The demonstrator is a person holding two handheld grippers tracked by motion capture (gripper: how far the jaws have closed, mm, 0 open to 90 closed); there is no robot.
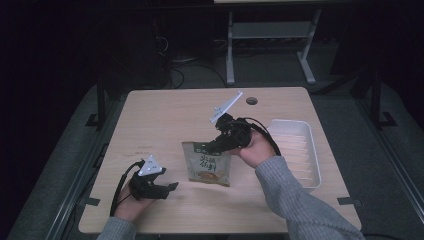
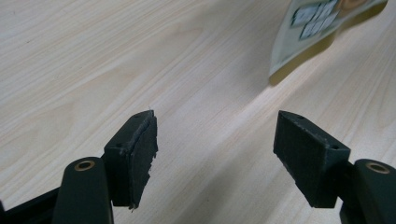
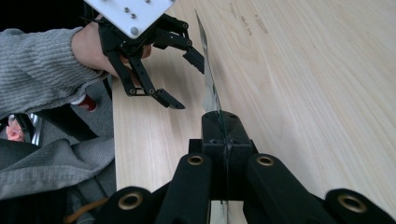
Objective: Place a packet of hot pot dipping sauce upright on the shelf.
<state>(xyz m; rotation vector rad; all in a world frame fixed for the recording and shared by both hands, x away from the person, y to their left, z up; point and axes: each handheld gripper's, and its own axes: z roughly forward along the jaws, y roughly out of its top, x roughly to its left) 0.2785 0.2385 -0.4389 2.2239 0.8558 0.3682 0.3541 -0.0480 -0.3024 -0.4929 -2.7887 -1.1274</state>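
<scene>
While the right gripper (image 1: 212, 145) pinches the packet (image 1: 207, 167) by its top edge, lift steadily toward the tray (image 1: 295, 150); the left gripper (image 1: 170, 189) gapes wide, empty.

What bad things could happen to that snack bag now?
1. The right tongs pinch only the top edge of the snack packet, so it might slip out and drop onto the table.
2. The packet hangs loose and could swing into the open left tongs close beside it.
3. If it is headed for the white tray, its dangling bottom could catch on the tray's rim.
</scene>
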